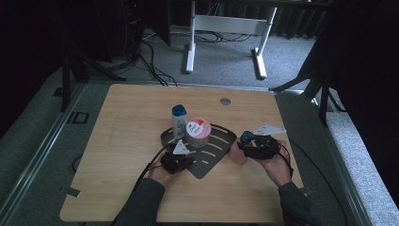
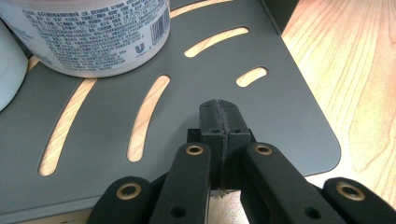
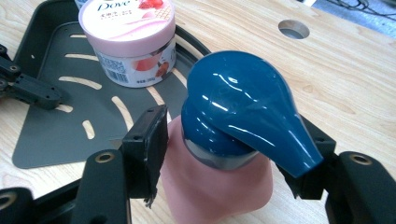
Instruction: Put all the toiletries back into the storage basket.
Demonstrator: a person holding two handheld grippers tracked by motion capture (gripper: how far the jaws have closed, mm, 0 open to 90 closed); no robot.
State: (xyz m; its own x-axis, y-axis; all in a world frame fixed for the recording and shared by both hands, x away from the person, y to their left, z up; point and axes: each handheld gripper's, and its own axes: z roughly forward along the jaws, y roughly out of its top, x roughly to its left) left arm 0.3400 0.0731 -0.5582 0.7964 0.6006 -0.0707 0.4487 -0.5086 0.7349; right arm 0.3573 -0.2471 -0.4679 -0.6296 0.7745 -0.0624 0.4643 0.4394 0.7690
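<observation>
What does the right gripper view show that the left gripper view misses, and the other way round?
Right gripper view: a pink pump bottle with a blue pump head between the right gripper jaws, the pink Dove lid, a round hole. Left gripper view: the left gripper shut over the dark slotted tray, a barcode. Both: that tray, the tub, the wooden table.

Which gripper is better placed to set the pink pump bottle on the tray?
Right. The right gripper has its jaws around the pink pump bottle, beside the tray. The left gripper is shut, empty, resting on the tray.
</observation>
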